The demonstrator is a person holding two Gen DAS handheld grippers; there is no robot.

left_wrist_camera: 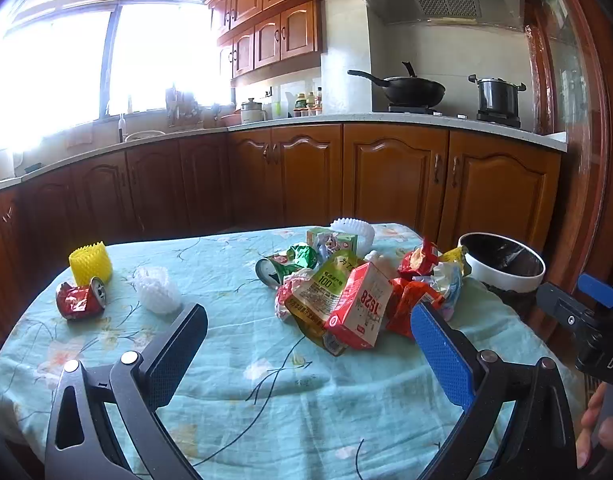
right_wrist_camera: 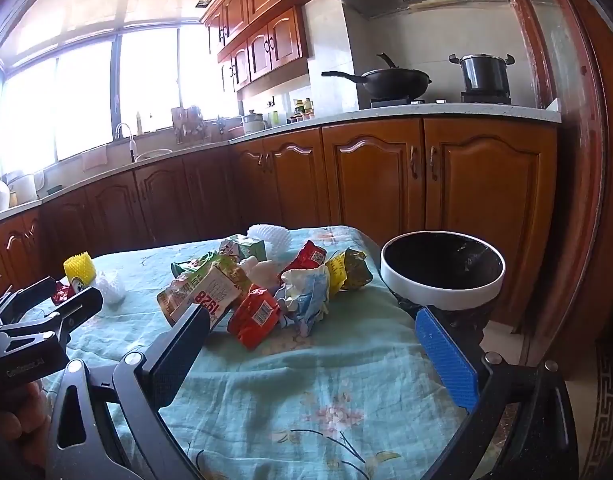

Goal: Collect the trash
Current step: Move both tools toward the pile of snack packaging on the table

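Both tongs hovered wide apart and held nothing: the left tongs [left_wrist_camera: 308, 320] above the near half of the desk [left_wrist_camera: 234, 392], the right tongs [right_wrist_camera: 312, 320] nearer the desk's right edge. Bare floral cloth lay open between each pair of fingers and the trash pile [left_wrist_camera: 346, 288], which sat at about 12 o'clock from the left tongs. In that pile the red carton [left_wrist_camera: 360, 308] marked 1928 stood tilted, its long axis running from 7 toward 1 o'clock, resting on a yellow-green pouch [left_wrist_camera: 322, 288]. A green can [left_wrist_camera: 274, 272] lay on its side at the pile's 10 o'clock edge, open end toward 8 o'clock. Well apart, at the desk's left rim, a crushed red can [left_wrist_camera: 80, 298] lay sideways, mouth toward 3 o'clock, touching a yellow foam sleeve [left_wrist_camera: 90, 264]; a white foam net [left_wrist_camera: 158, 290] lay just beside them. The white-rimmed bin [right_wrist_camera: 442, 276] stood off the desk's right edge, at 1 o'clock from the right tongs, close to the cabinets [right_wrist_camera: 426, 176].
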